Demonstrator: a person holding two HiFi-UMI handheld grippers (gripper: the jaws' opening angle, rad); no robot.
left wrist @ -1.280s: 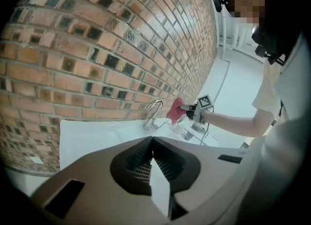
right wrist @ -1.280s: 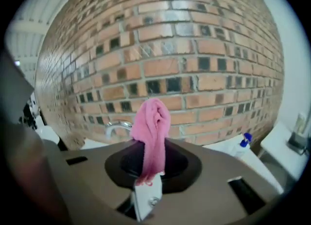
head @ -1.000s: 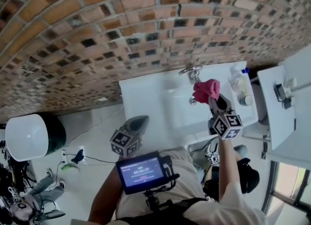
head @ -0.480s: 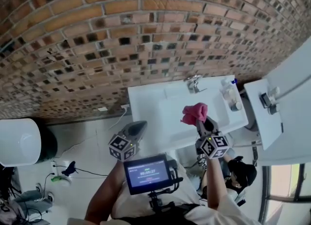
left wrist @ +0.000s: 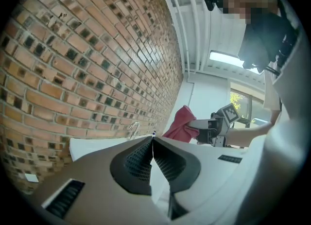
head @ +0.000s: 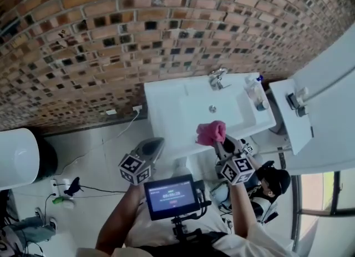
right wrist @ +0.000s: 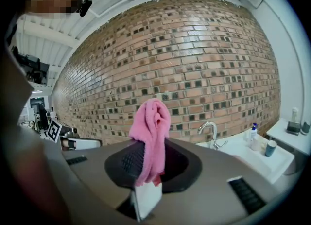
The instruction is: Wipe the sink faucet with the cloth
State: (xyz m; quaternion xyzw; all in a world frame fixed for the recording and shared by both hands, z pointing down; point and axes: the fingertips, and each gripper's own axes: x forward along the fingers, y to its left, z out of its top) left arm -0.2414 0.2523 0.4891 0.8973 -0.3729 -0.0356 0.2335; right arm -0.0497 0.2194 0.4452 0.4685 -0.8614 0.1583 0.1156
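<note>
The right gripper (head: 215,140) is clamped on the pink cloth (head: 211,132), over the front edge of the sink (head: 163,111) and well apart from the faucet (head: 217,78). No wiping contact now. Next, I judge, the cloth must reach forward to the spout. The bottles (head: 255,90) beside it could be knocked. The left gripper (head: 154,146) is closed and empty, off to the side.

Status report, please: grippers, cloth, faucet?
Right gripper shut on pink terry cloth, held off chrome sink faucet. Left gripper shut, empty. Clear plastic bottles beside faucet, not blocking.
</note>
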